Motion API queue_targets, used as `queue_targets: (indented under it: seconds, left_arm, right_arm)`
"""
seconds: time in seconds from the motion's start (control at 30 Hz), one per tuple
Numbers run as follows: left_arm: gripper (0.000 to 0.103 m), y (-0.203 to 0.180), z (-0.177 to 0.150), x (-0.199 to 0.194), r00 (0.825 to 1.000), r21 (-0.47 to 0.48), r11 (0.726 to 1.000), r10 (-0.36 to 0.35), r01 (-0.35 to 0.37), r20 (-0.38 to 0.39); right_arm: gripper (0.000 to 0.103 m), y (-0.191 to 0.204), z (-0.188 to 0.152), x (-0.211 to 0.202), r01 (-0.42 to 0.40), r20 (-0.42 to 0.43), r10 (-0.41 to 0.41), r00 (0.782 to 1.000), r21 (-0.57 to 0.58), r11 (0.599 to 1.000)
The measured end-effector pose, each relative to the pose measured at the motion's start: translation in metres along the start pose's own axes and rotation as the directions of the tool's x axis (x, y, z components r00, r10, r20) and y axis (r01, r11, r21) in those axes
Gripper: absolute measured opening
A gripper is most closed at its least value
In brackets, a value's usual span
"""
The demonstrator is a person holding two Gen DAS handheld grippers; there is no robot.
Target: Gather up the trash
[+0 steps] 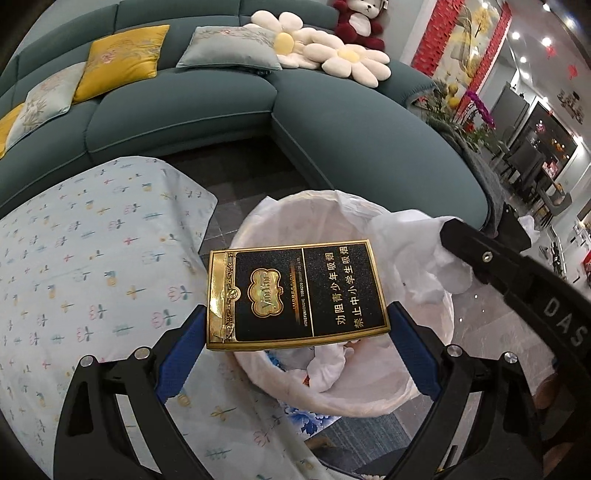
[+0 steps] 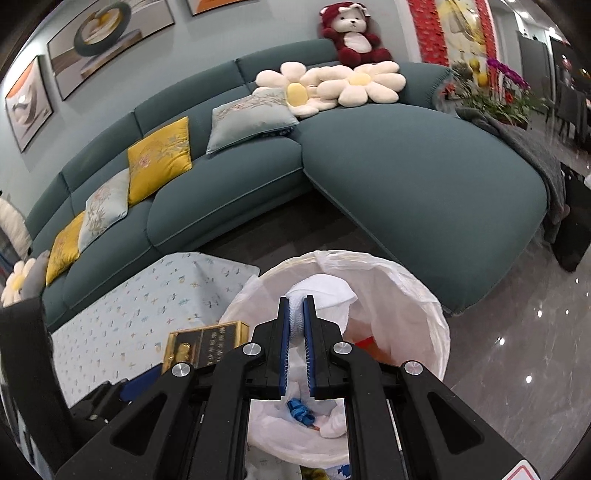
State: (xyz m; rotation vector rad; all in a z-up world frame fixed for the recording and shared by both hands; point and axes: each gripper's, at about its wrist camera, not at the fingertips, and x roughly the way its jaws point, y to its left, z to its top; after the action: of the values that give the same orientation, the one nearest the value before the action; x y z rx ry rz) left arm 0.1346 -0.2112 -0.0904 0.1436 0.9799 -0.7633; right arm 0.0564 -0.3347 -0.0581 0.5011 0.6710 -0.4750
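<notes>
One black-and-gold cigarette pack [image 1: 295,295], clamped flat between the blue pads of the left gripper [image 1: 299,325], held over one round bin lined with a white plastic bag [image 1: 436,373]. Right gripper [image 2: 295,325] pinched tight on one crumpled white tissue [image 2: 328,295], also above the bin. Beside it, one table under a pale floral cloth [image 1: 92,258]. Behind: one teal sofa [image 2: 406,166], two flower-shaped cushions [image 2: 364,86], one red-and-white plush bear [image 2: 351,35].
</notes>
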Motion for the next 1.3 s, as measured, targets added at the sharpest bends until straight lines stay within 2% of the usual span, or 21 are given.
queue_targets:
  seconds: [0.3, 0.4, 0.57, 0.7, 0.83, 0.97, 1.3]
  left_arm:
    - [0.091, -0.003, 0.001, 0.013, 1.000, -0.004, 1.000, 0.009, -0.009, -0.018]
    - [0.091, -0.002, 0.002, 0.015, 1.000, -0.012, 1.000, 0.017, -0.017, -0.025]
    - [0.091, -0.001, 0.003, 0.013, 0.999, -0.028, 0.999, 0.027, -0.028, -0.024]
    - [0.091, 0.002, 0.003, 0.009, 0.999, -0.033, 0.999, 0.034, -0.034, -0.017]
    - [0.091, 0.006, 0.003, 0.002, 0.998, -0.037, 0.998, 0.056, -0.056, -0.006]
    - [0.091, 0.014, 0.000, -0.004, 0.997, -0.053, 0.996, 0.077, -0.077, -0.003]
    - [0.091, 0.016, -0.006, -0.023, 0.994, -0.056, 0.992, 0.113, -0.112, 0.012]
  right_arm:
    - [0.008, -0.005, -0.002, 0.007, 0.001, -0.015, -0.001, 1.000, 0.030, 1.000]
    - [0.015, -0.007, -0.003, 0.006, 0.017, -0.012, -0.016, 1.000, 0.043, 0.999]
    - [0.016, -0.009, -0.002, 0.007, 0.016, -0.016, -0.015, 1.000, 0.060, 0.998]
    - [0.017, -0.005, -0.002, 0.006, 0.007, -0.017, -0.006, 1.000, 0.046, 0.999]
    - [0.024, -0.002, -0.002, 0.005, -0.004, -0.021, 0.005, 1.000, 0.024, 1.000]
    - [0.026, -0.002, -0.001, 0.005, -0.010, -0.028, 0.010, 1.000, 0.019, 1.000]
    - [0.034, 0.004, -0.001, -0.005, 0.005, -0.036, -0.006, 0.999, -0.024, 1.000]
